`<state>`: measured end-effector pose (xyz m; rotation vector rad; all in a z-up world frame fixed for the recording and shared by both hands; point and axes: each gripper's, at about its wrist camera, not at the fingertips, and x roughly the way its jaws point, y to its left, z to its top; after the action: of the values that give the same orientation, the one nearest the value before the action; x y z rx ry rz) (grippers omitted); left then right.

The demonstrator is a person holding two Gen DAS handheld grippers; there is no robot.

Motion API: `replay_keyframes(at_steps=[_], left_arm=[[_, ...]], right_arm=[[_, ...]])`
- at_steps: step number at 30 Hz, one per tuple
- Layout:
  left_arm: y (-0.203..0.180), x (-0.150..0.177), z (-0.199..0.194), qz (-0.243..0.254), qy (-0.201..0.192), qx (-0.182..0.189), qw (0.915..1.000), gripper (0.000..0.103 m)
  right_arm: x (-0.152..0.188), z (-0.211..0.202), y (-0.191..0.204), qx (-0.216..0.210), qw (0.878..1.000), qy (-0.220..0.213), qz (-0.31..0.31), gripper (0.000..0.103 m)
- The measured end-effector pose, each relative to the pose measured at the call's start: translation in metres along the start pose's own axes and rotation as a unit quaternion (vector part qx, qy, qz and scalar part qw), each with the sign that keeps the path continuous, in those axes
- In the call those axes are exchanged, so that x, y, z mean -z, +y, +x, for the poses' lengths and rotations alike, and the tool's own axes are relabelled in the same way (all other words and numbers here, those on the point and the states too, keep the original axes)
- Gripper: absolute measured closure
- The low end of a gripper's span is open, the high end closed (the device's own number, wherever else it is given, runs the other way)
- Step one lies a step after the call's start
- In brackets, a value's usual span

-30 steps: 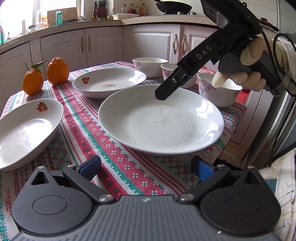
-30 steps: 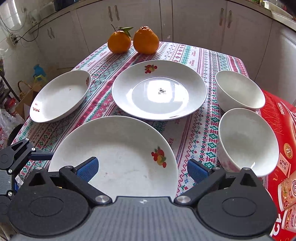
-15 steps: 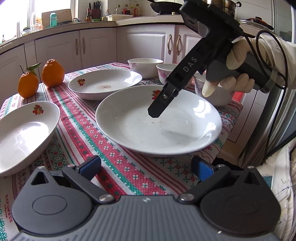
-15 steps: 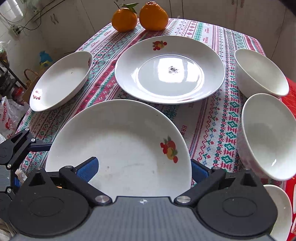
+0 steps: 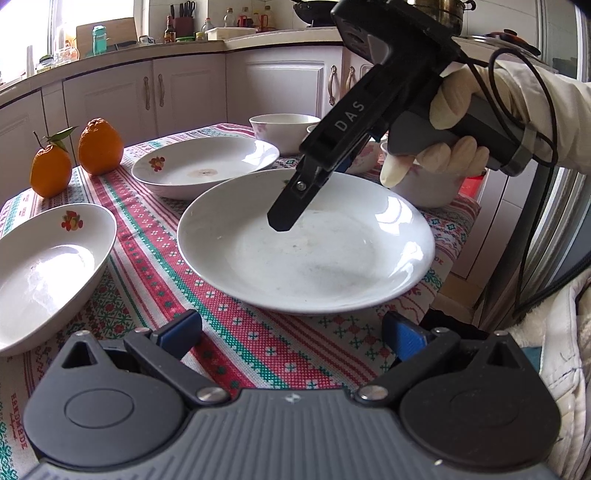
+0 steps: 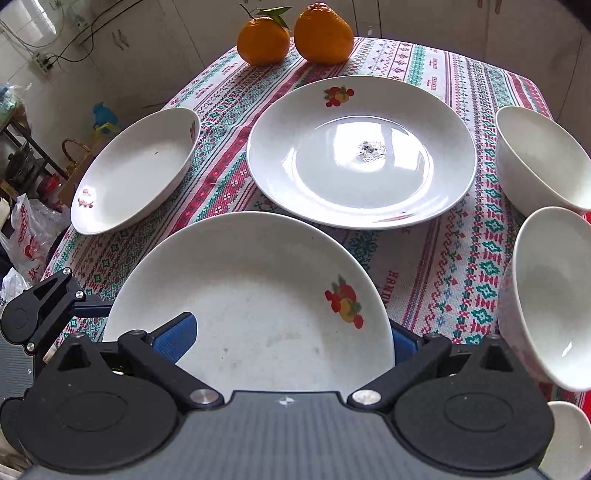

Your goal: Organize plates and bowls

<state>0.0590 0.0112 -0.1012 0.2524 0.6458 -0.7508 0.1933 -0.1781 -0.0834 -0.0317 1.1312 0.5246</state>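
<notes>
A large white plate with a fruit print lies on the patterned tablecloth; it also shows in the right wrist view. My right gripper is open, its jaws straddling the plate's near rim; one finger hangs over the plate in the left wrist view. My left gripper is open and empty, just short of the plate. A second plate lies behind, a deep oval dish at left, several white bowls at right.
Two oranges sit at the table's far end. Kitchen cabinets stand behind the table. Plastic bags and a basket lie on the floor at left. A red box lies under the bowls.
My right gripper has moved down and forward over the near plate until its jaws straddle the rim. My left gripper has drifted slightly closer.
</notes>
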Motion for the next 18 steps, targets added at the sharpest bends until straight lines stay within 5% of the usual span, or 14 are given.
replay_keyframes(at_steps=[18], left_arm=[[0.0082,-0.009,0.0076,0.012,0.004,0.047,0.9988,0.003]], right_arm=[[0.0035,-0.0081,-0.0082,-0.045,0.998,-0.018,-0.029,0.0]])
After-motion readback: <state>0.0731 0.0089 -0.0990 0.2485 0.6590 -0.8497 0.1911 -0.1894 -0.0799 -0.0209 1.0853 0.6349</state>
